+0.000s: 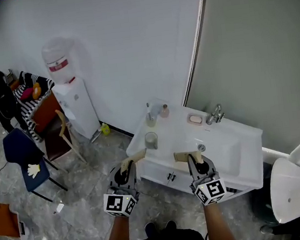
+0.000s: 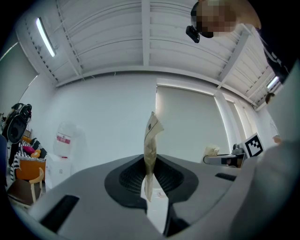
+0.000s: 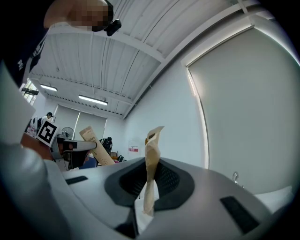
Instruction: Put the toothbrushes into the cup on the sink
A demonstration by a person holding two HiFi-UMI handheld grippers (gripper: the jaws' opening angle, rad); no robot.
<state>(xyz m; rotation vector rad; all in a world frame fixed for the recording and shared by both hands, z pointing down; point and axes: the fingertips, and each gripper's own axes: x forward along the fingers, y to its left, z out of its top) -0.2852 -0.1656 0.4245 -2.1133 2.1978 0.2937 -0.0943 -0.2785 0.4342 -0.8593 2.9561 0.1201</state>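
Your left gripper [image 1: 127, 171] and right gripper [image 1: 194, 163] hold paper sleeves [image 2: 151, 145] that hide their contents; the sink's [image 1: 246, 132] far-left items [image 1: 151, 117] are too small to name.

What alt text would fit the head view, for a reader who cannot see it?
Seen from above, a person faces a white sink; the left tongs grip one beige wrapped toothbrush and the right tongs grip another. A clear cup stands on the sink's left end. A water dispenser and a blue chair stand further left.
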